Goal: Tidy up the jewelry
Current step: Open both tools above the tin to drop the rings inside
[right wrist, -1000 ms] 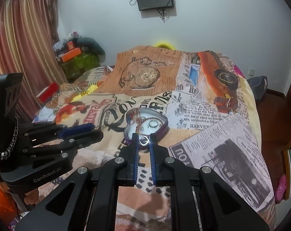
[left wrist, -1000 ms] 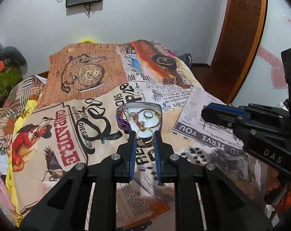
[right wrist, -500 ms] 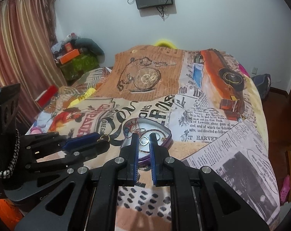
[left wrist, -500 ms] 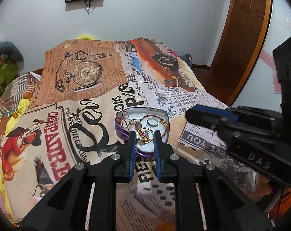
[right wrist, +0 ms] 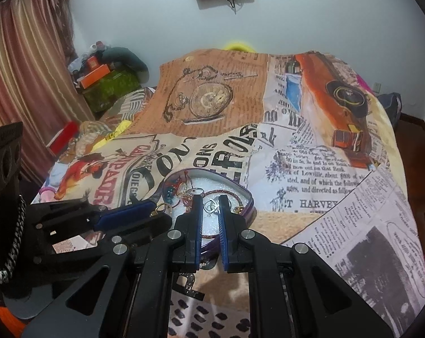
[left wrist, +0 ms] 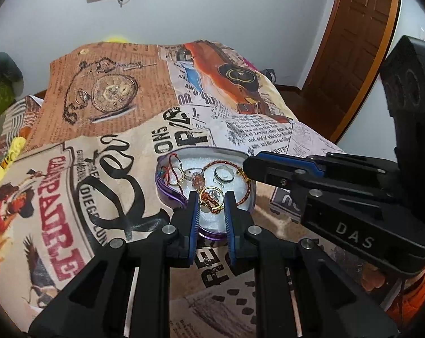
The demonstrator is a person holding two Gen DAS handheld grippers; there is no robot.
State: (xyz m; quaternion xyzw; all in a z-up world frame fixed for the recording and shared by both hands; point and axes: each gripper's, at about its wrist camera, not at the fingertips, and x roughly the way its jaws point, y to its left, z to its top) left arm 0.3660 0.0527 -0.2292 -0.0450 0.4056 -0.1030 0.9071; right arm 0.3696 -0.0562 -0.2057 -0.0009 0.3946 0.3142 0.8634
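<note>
Jewelry over the heart-shaped tin (left wrist: 167, 194) on the bed (left wrist: 122, 152).
Your left gripper (left wrist: 211, 201) clamps a gold ring (left wrist: 211, 197); your right gripper (right wrist: 211, 206), at its 3 o'clock, pinches a small silver ring (right wrist: 211, 205).

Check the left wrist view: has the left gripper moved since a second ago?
Yes. The left gripper has come closer to the heart-shaped tin, its gold ring now over the tin's white lining.
</note>
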